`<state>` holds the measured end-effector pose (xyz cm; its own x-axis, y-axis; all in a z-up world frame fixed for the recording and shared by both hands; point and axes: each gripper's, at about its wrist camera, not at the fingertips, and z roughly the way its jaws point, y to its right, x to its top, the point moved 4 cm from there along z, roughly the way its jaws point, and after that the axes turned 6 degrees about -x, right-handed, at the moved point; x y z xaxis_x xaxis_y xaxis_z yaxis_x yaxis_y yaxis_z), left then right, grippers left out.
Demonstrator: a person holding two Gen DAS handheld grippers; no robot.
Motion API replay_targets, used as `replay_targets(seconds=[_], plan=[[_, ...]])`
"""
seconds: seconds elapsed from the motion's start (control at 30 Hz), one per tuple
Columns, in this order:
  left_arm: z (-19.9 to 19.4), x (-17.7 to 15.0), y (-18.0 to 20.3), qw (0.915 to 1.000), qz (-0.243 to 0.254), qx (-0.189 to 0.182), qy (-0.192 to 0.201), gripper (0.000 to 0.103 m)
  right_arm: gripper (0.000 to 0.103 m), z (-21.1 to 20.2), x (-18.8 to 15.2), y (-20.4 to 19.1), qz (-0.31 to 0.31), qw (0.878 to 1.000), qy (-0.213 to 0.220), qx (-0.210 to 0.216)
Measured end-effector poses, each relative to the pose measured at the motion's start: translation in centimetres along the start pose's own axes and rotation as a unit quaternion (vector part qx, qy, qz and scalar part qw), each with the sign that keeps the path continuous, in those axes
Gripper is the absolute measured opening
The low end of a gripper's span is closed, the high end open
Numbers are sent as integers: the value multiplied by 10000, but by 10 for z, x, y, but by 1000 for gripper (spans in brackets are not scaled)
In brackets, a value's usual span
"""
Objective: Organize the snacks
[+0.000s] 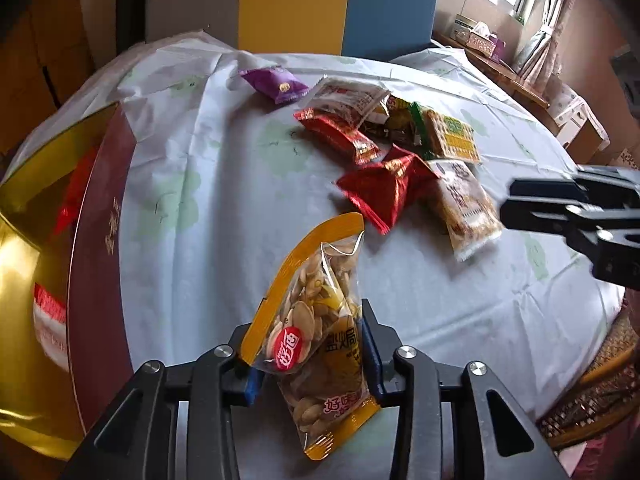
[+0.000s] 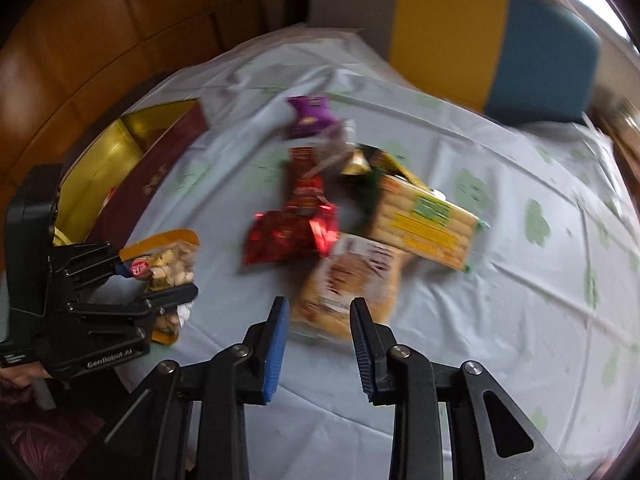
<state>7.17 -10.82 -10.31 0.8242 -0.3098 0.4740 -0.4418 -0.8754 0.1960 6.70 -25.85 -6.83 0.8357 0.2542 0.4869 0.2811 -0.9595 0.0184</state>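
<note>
My left gripper (image 1: 314, 308) is shut on a clear and yellow packet of seeds (image 1: 320, 320), held upright above the tablecloth; the right wrist view has that gripper (image 2: 160, 276) and its packet (image 2: 168, 264) at the left. My right gripper (image 2: 318, 308) hangs over the near end of a tan snack packet (image 2: 348, 280), its blue pads apart with a narrow gap. The packet lies flat and is wider than the gap. From the left wrist, the right gripper (image 1: 506, 200) sits at the tan packet's (image 1: 464, 204) right edge.
A gold tin with a maroon wall (image 1: 100, 240) stands at the table's left, with red packets inside. Beyond the tan packet lie a shiny red bag (image 2: 284, 236), a cracker pack (image 2: 424, 224) and a purple packet (image 2: 310, 116). A grey, yellow and blue chair back (image 1: 292, 4) stands behind the table.
</note>
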Motion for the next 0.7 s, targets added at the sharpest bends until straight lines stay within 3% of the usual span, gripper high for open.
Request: replay_targets(seconds=[0.17, 0.3, 0.37, 0.4, 0.53, 0.6, 0.67, 0.7], plan=[[-10, -17, -2, 9998, 65, -179, -42, 40, 32, 11, 16, -36, -1212, 9923, -151, -189], [-12, -22, -7, 9995, -12, -323, -21, 40, 33, 30, 26, -53, -2244, 9712, -307, -737], [-11, -23, -8, 9993, -14, -367, -7, 40, 37, 39, 30, -58, -2760, 9551, -332, -1022], [-11, -23, -8, 9993, -18, -379, 1, 40, 43, 45, 30, -61, -3093, 9432, -345, -1165], [-13, -25, -9, 9991, -24, -433, 33, 40, 53, 65, 31, -65, -3624, 9229, -660, -1120], [-12, -25, -10, 9988, -55, -481, 57, 40, 55, 74, 37, -65, -3627, 9228, -654, -1123], [-12, -24, -11, 9987, -53, -492, 78, 40, 53, 77, 45, -62, -3347, 9351, -615, -992], [-12, -25, -11, 9988, -45, -487, 90, 40, 41, 78, 49, -61, -3164, 9428, -602, -858]])
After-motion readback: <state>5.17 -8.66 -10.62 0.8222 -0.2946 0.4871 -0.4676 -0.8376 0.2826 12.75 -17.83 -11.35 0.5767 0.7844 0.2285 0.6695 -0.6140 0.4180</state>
